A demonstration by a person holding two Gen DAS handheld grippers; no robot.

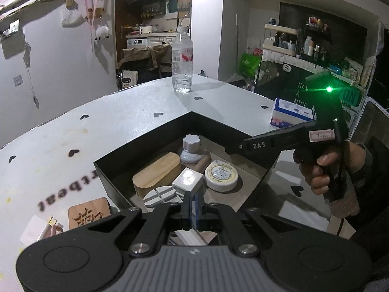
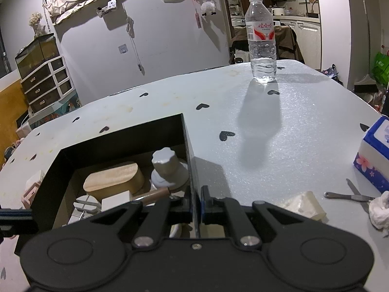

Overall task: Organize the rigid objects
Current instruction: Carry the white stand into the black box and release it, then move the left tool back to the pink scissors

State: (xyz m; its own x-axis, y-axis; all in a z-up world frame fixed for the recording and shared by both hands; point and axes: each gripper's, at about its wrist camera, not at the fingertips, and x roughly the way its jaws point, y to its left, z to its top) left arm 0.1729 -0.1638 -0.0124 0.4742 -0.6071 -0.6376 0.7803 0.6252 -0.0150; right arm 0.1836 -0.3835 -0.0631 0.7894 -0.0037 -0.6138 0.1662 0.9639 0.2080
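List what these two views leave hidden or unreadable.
- Left wrist view: near part of the box floor, hidden behind the left gripper.
- Left wrist view: print on the round tin, too small.
- Right wrist view: near part of the box, hidden by the right gripper.
- Right wrist view: tissue box, cut off by the edge.

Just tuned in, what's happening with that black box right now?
Both handheld grippers are clamped on the black box. The right gripper pinches its right wall, the left gripper its near wall. Inside sit a wooden oval box, a white jar, a round tin and a small white box. A water bottle stands farther back.
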